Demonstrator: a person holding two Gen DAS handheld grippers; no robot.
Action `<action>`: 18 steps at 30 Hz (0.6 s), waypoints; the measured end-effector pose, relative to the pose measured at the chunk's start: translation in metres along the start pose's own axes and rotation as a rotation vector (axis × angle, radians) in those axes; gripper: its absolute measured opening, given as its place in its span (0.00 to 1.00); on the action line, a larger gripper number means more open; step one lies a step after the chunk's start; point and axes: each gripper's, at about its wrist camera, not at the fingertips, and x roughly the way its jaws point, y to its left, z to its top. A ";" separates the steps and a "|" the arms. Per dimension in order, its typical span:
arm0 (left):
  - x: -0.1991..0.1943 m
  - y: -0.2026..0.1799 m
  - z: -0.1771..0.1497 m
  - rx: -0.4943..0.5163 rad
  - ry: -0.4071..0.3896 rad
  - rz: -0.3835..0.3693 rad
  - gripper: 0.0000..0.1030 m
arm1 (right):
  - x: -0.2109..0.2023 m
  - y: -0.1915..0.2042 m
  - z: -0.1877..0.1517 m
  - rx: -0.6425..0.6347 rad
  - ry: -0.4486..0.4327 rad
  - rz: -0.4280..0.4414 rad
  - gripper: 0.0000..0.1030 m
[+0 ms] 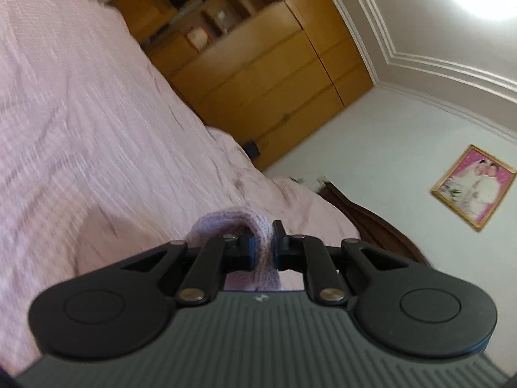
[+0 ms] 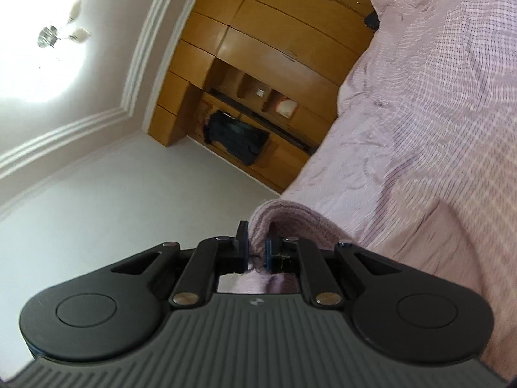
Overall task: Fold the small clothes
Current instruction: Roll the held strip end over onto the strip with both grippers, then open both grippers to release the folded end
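A small pale lilac knitted garment (image 1: 232,223) is pinched in my left gripper (image 1: 263,245), whose jaws are shut on a fold of its edge. The same knit (image 2: 290,223) is pinched in my right gripper (image 2: 257,249), also shut on a fold. Both grippers hold the cloth lifted above the pink bed cover (image 1: 80,113), which also shows in the right wrist view (image 2: 436,113). Both cameras are tilted steeply. Most of the garment hangs below the grippers and is hidden.
A wooden wardrobe with open shelves (image 1: 258,64) stands past the bed's far end; it also shows in the right wrist view (image 2: 274,48), with dark clothing (image 2: 236,139) hanging there. A dark wooden headboard (image 1: 371,223) and a framed photo (image 1: 473,186) are on the wall.
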 end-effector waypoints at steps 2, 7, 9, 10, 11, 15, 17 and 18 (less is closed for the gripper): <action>0.014 0.008 0.000 0.025 -0.008 0.007 0.12 | 0.016 -0.015 0.005 -0.004 0.001 -0.020 0.10; 0.047 0.050 -0.011 -0.016 -0.006 0.079 0.12 | 0.046 -0.058 -0.005 0.026 0.004 -0.116 0.11; 0.054 0.069 -0.021 -0.018 0.024 0.135 0.12 | 0.054 -0.073 -0.014 0.037 0.029 -0.166 0.11; 0.056 0.076 -0.026 -0.019 0.038 0.159 0.13 | 0.056 -0.079 -0.019 0.034 0.039 -0.186 0.11; 0.057 0.082 -0.030 -0.017 0.050 0.181 0.13 | 0.058 -0.083 -0.022 0.033 0.044 -0.198 0.14; 0.046 0.086 -0.027 -0.079 0.061 0.257 0.46 | 0.049 -0.096 -0.034 0.079 0.025 -0.210 0.64; 0.033 0.078 -0.025 -0.060 0.048 0.235 0.66 | 0.034 -0.091 -0.037 0.078 0.002 -0.165 0.86; 0.026 0.069 -0.026 -0.010 0.048 0.238 0.73 | 0.027 -0.086 -0.039 0.068 -0.003 -0.171 0.95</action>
